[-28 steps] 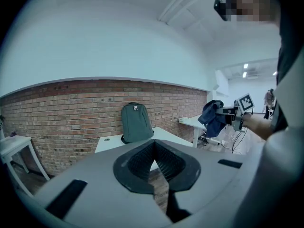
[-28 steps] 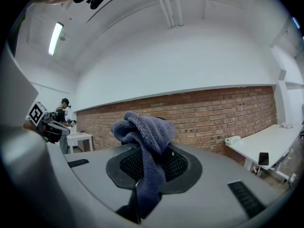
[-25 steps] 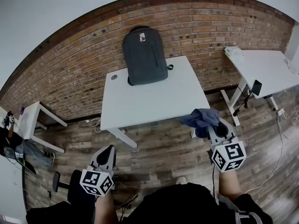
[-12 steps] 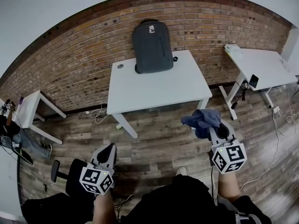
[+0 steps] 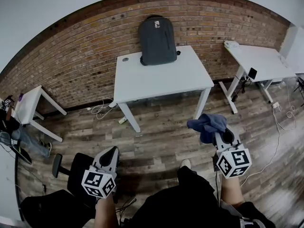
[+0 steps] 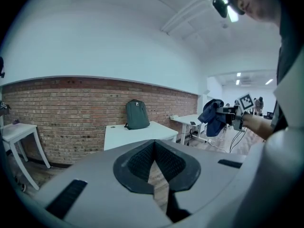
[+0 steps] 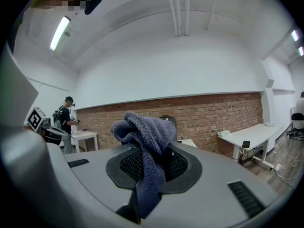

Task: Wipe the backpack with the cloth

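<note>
**Left gripper** (image 5: 110,153): held low at the person's left side, forearm extended forward, marker cube facing up. It points toward the table. In the left gripper view (image 6: 154,161) the jaws are drawn together at their tips with nothing between them; only a thin wedge of floor shows through.

**Right gripper** (image 5: 217,135): held out in front of the person's right side, forearm forward, well apart from the left one. In the right gripper view (image 7: 153,166) the jaws are clenched on the cloth.

**Cloth** (image 5: 207,125): blue, bunched. It rises out of the right jaws in a rumpled lump, and one fold (image 7: 145,144) hangs down between the pads. It is in the air over the floor, short of the table.

**Backpack** (image 5: 157,40): dark grey, standing upright at the back edge of the table and leaning against the brick wall (image 5: 80,56). It is well apart from both grippers.

**Table** (image 5: 164,82): white, set against the wall.

**Other items:** a second white desk (image 5: 259,61) to the right, a small white table (image 5: 29,112) to the left, a black office chair (image 5: 71,182) by the left gripper, and a wood-plank floor (image 5: 161,137).
</note>
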### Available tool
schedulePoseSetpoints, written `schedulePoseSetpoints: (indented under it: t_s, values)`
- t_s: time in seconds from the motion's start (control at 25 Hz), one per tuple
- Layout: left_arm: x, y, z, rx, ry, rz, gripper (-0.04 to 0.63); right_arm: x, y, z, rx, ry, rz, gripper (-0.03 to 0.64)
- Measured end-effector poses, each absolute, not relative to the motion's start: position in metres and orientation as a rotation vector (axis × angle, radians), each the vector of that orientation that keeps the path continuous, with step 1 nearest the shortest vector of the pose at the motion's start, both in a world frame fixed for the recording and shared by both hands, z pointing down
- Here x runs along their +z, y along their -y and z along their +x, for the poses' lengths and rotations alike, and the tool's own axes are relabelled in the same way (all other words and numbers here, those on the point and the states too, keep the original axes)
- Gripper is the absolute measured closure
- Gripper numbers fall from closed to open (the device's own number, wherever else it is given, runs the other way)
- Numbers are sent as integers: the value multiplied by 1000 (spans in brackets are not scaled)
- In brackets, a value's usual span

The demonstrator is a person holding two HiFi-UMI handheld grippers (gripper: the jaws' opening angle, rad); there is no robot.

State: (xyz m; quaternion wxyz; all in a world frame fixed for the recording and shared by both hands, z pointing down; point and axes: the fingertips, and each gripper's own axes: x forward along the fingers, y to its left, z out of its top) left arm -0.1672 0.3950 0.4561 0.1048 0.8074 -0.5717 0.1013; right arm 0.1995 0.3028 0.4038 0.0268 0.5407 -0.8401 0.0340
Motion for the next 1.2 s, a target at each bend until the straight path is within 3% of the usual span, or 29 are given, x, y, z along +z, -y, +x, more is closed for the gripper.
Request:
schedulePoseSetpoints:
  t_s: [0.68,1.2]
  values:
    - [454,-467,-185,212,1750,2318,604,394,-357,178,90,2627,1573,551]
    - [439,-500,-80,317,1675,2481,604,402,-424,281,137,2572,1670,551]
